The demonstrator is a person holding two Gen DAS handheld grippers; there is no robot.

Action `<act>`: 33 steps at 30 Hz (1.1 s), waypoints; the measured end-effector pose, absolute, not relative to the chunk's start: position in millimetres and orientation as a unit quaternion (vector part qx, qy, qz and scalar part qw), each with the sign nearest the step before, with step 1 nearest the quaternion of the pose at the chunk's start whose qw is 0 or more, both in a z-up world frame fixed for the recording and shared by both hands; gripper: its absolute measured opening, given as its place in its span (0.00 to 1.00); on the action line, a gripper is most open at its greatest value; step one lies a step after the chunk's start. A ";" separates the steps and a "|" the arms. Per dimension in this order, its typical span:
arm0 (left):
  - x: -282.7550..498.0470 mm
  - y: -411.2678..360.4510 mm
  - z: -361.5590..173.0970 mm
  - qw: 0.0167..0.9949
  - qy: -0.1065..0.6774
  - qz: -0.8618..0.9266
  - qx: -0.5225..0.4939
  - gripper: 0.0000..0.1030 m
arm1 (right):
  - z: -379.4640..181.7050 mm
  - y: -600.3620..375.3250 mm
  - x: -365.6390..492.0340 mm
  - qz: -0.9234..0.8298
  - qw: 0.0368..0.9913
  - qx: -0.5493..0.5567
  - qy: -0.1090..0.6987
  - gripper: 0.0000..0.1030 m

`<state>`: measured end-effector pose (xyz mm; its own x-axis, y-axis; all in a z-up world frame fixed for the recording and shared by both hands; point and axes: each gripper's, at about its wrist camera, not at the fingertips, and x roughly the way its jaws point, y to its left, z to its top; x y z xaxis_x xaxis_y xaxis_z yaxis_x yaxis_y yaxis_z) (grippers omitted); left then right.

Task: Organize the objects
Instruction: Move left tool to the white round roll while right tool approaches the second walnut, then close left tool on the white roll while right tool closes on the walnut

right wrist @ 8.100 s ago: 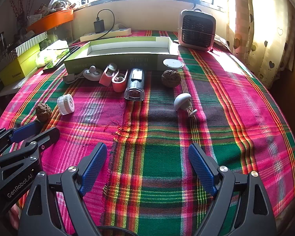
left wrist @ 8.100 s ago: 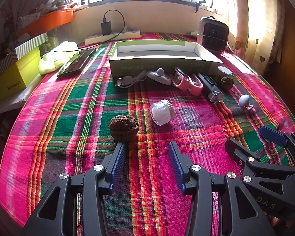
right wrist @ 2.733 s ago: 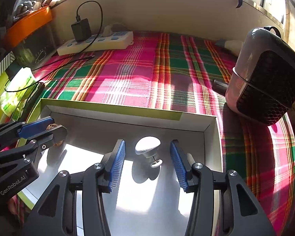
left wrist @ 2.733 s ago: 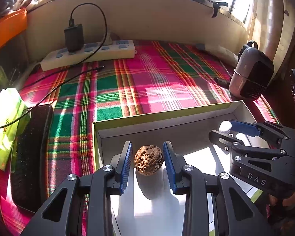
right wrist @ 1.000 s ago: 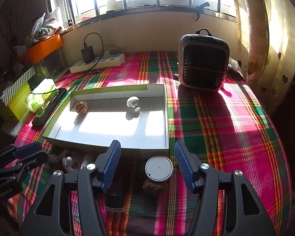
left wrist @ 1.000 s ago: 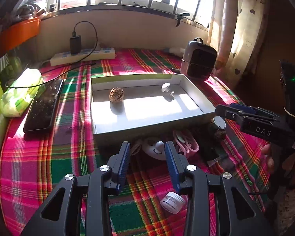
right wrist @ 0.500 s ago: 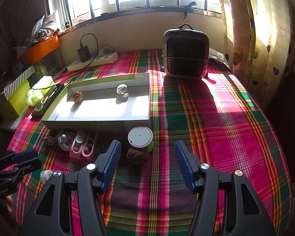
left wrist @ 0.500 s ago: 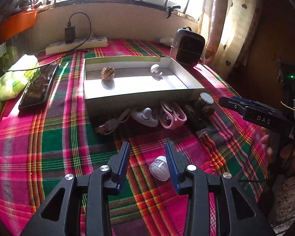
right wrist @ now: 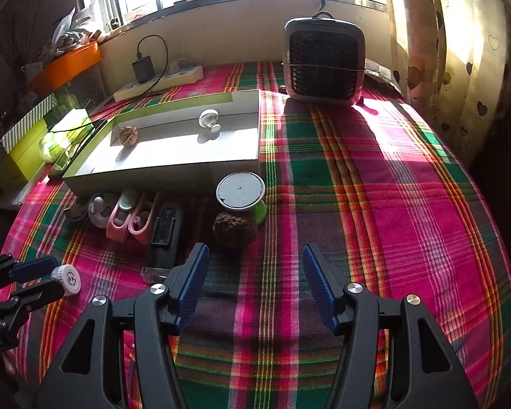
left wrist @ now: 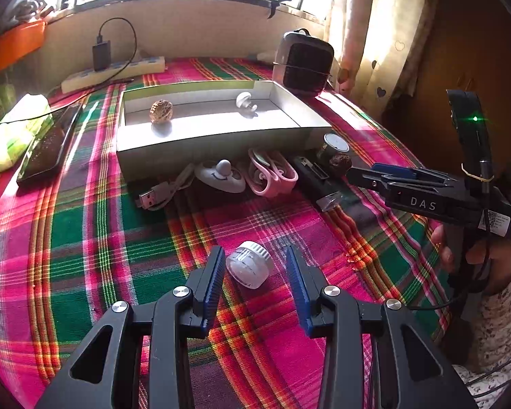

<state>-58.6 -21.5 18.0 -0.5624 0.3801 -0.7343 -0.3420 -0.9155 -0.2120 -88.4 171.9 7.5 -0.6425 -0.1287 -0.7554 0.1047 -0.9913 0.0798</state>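
A white ribbed cap (left wrist: pixel 250 269) lies on the plaid cloth between the fingers of my left gripper (left wrist: pixel 253 255), which is open; the pads stand just off its sides. My right gripper (right wrist: pixel 255 252) is open over the cloth, with a brown walnut (right wrist: pixel 235 230) just ahead of its left finger. Behind that walnut stands a round grey-lidded tin (right wrist: pixel 241 192). The open white box (right wrist: pixel 160 177) holds another walnut (right wrist: pixel 128 134) and a white knob (right wrist: pixel 208 118). In the left wrist view the right gripper (left wrist: pixel 391 172) shows side-on at the right.
Along the box's front wall lie a USB cable (left wrist: pixel 153 197), a white gadget (left wrist: pixel 221 177), pink clips (left wrist: pixel 272 173) and a black device (left wrist: pixel 316 177). A small fan (right wrist: pixel 323 64) stands at the back, a phone (left wrist: pixel 47 143) and a power strip (left wrist: pixel 112 75) to the left. A person's hand (left wrist: pixel 477 255) grips the right handle.
Both grippers have drawn back from the box and sunk toward the cloth. The white cap has come between the left fingers, and the walnut is closer to the right gripper.
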 end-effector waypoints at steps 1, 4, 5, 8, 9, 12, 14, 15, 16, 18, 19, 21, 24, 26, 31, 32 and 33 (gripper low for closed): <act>-58.7 -20.8 17.0 0.204 -0.022 0.883 -0.423 0.34 | 7.3 171.3 -89.8 -0.906 0.066 0.419 -0.013 0.56; -58.9 -18.9 14.3 0.205 -0.020 0.881 -0.426 0.34 | 6.0 169.3 -93.8 -0.905 0.070 0.420 -0.011 0.56; -58.9 -18.6 13.7 0.205 -0.020 0.880 -0.427 0.34 | 5.1 168.5 -95.3 -0.904 0.071 0.421 -0.010 0.56; -59.6 -18.3 12.0 0.204 -0.020 0.879 -0.430 0.34 | 2.3 167.5 -99.4 -0.903 0.072 0.424 -0.009 0.56; -59.7 -18.4 11.3 0.204 -0.019 0.879 -0.431 0.34 | 1.6 167.3 -100.7 -0.902 0.071 0.426 -0.010 0.56; -60.8 -18.3 9.2 0.202 -0.017 0.878 -0.434 0.34 | 0.0 166.5 -104.6 -0.900 0.073 0.429 -0.012 0.56; -61.6 -18.5 8.1 0.201 -0.016 0.877 -0.436 0.34 | 0.3 166.0 -106.3 -0.901 0.075 0.428 -0.011 0.56; -62.2 -18.4 7.5 0.202 -0.016 0.877 -0.436 0.34 | 0.5 166.0 -107.0 -0.901 0.075 0.427 -0.012 0.56; -62.6 -18.7 6.6 0.201 -0.016 0.877 -0.437 0.34 | 0.4 166.1 -107.7 -0.901 0.075 0.426 -0.011 0.56; -63.4 -18.9 6.7 0.200 -0.018 0.877 -0.435 0.34 | 0.0 166.5 -109.4 -0.901 0.071 0.427 -0.009 0.56; -63.3 -19.0 6.7 0.201 -0.018 0.878 -0.435 0.34 | -0.3 166.6 -110.1 -0.901 0.069 0.428 -0.008 0.56; -63.6 -19.4 6.7 0.200 -0.019 0.878 -0.434 0.34 | -1.2 167.1 -110.8 -0.901 0.068 0.429 -0.008 0.56; -64.3 -20.2 6.2 0.200 -0.022 0.879 -0.432 0.34 | -2.1 168.7 -111.4 -0.901 0.063 0.428 -0.011 0.56; -64.9 -20.6 6.0 0.199 -0.023 0.880 -0.431 0.34 | -2.5 169.3 -111.6 -0.901 0.062 0.429 -0.014 0.56; -65.6 -21.0 6.2 0.198 -0.022 0.881 -0.429 0.34 | -1.9 168.4 -111.3 -0.902 0.063 0.427 -0.013 0.47; -65.5 -20.9 6.2 0.198 -0.022 0.882 -0.428 0.34 | -2.3 167.7 -111.5 -0.902 0.063 0.428 -0.011 0.43; -65.5 -21.0 6.2 0.198 -0.022 0.882 -0.428 0.34 | -2.7 167.2 -111.9 -0.901 0.064 0.429 -0.010 0.43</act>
<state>-65.5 -21.0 6.2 -0.5561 0.3675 -0.7454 -0.3298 -0.9209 -0.2079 -111.9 167.2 -2.7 -0.6244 -0.1237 -0.7713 0.1061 -0.9917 0.0731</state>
